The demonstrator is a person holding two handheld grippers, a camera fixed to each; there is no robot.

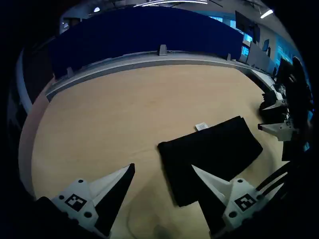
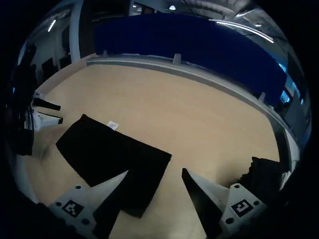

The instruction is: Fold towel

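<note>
While the black towel (image 1: 217, 151) lay flat on the wooden table (image 1: 119, 107) as a tidy rectangle, white tag (image 1: 202, 126) at its far edge, the left gripper (image 1: 162, 169) and right gripper (image 2: 155, 171) hung over it, fingers spread wide and empty. In the inspector's judgement, each should pinch one corner of the same edge and carry it across level.

A light wooden table (image 1: 119, 107) backed by a dark blue partition (image 1: 139, 32).

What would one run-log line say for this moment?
towel: black, flat on table | left gripper: jaws open, empty, above table | right gripper: jaws open, empty, above table
</note>
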